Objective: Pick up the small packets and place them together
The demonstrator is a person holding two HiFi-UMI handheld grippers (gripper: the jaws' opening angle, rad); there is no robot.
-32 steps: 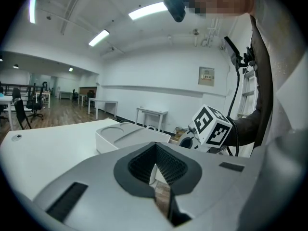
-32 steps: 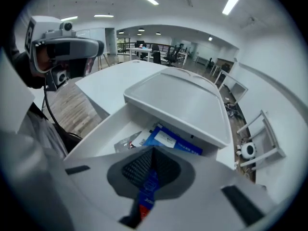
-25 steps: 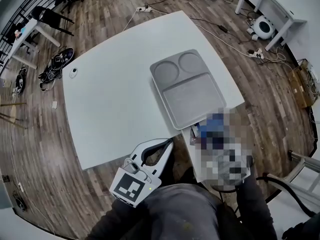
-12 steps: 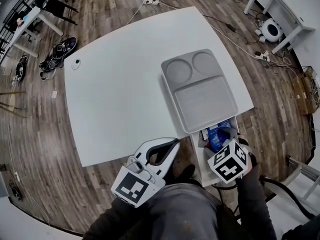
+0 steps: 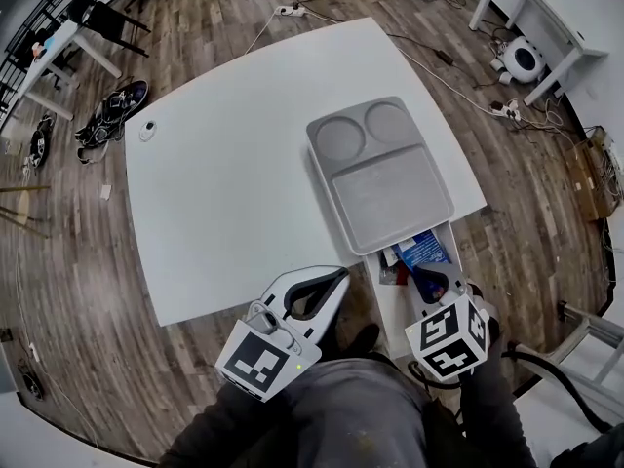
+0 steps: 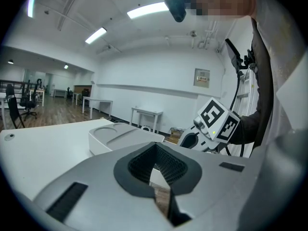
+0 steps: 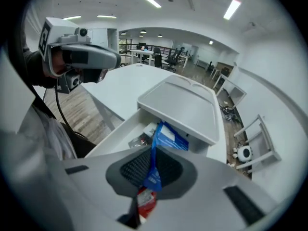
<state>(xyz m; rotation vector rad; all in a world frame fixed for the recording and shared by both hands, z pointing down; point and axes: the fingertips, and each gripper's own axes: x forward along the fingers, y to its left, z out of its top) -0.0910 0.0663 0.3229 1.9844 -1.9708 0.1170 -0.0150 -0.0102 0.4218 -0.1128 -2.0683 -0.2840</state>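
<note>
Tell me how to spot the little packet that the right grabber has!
Find the white table, then the grey tray on it and the white box tucked by the tray's near end. At that box, the right gripper, whose jaws have just been closing, pinches the small packet: thin, blue with a red end, held edge-on, while the bigger blue pack lies in the box.

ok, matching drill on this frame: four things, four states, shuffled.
1 left gripper
2 right gripper
3 tray
4 white bin

a holds blue packets
b shut, empty
c empty, on the table
d shut on a blue-and-red packet

Pairs: 1-b, 2-d, 3-c, 4-a. The right gripper's fingers have just been closing, that packet between them.
</note>
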